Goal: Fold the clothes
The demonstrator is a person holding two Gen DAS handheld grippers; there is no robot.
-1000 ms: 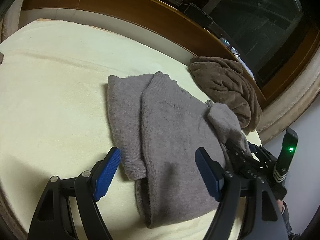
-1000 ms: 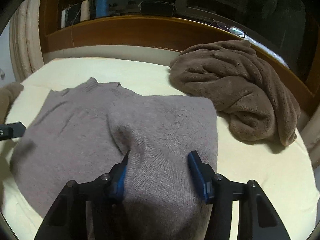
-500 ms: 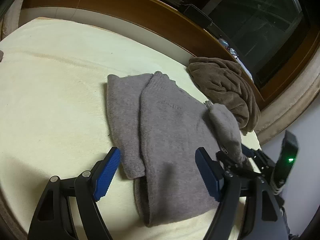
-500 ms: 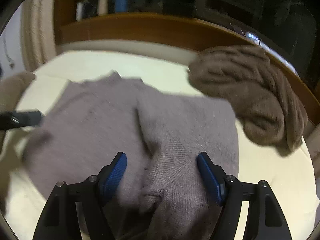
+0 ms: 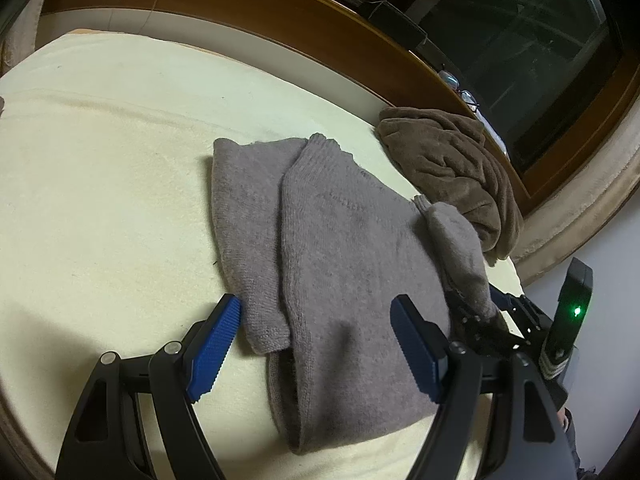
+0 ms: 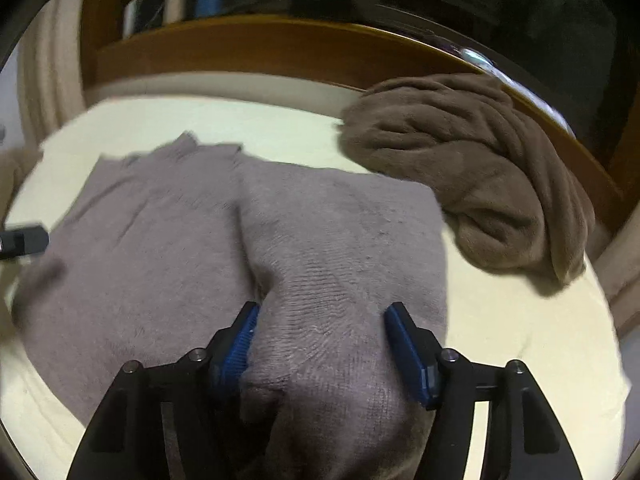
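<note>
A grey-brown knit sweater (image 5: 340, 240) lies partly folded on the cream bed cover (image 5: 100, 200), one side laid over the body. My left gripper (image 5: 316, 344) hovers open over the sweater's near edge, with no cloth pinched. In the right wrist view the sweater (image 6: 160, 260) spreads to the left, and a bunched sleeve (image 6: 320, 340) fills the gap of my right gripper (image 6: 320, 336). Its jaws are closing, and both blue pads touch the knit. From the left wrist view the right gripper (image 5: 480, 312) sits at the sweater's right edge with the sleeve draped over it.
A crumpled brown fleece blanket (image 5: 452, 160) lies at the far right of the bed, close to the sweater (image 6: 480, 168). A wooden headboard ledge (image 5: 280, 12) runs behind, with glasses (image 5: 460, 88) on it. The bed's left half shows only cream cover.
The right gripper's jaws spread away from the sleeve half a second ago and have since narrowed onto it again, and its view has rolled slightly. The left gripper has not moved.
</note>
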